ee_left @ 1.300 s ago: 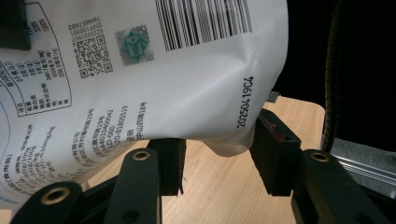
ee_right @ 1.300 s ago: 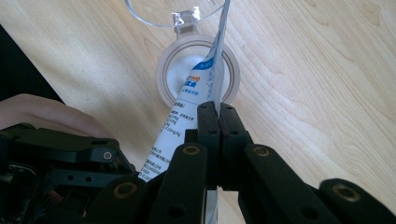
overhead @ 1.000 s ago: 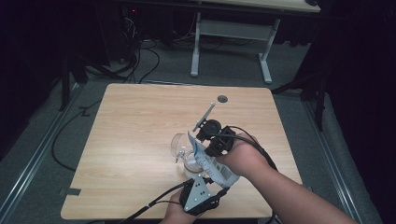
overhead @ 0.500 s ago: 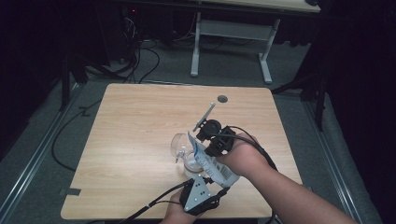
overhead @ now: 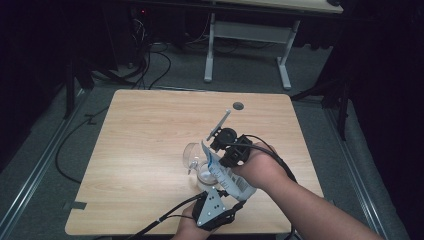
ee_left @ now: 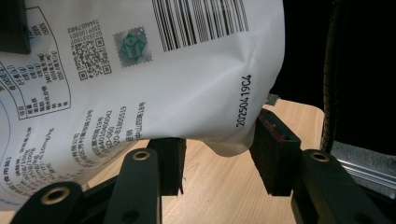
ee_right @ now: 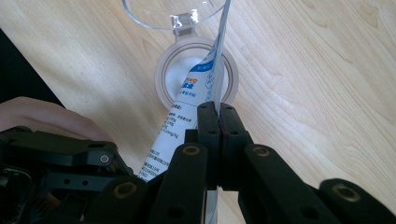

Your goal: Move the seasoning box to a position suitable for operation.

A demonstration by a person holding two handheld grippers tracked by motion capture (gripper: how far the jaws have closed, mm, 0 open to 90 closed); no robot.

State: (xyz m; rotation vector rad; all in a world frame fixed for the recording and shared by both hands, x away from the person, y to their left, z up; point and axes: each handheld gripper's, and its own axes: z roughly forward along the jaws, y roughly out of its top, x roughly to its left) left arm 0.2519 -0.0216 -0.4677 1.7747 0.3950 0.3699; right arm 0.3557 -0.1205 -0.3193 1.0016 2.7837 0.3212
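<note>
The right tool (ee_right: 218, 116) pinches the bag's (ee_right: 196, 102) edge over the jar (ee_right: 161, 81). The left tool (ee_left: 217, 158) grips the bag's bottom on the counter (overhead: 150, 130).

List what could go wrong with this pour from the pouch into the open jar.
1. The right gripper pinches only a thin edge of the white pouch; it may slip free.
2. The pouch's mouth sits at the rim of the round jar, so powder could spill onto the table.
3. The clear hinged lid stands open beside the pouch, which could knock it.
</note>
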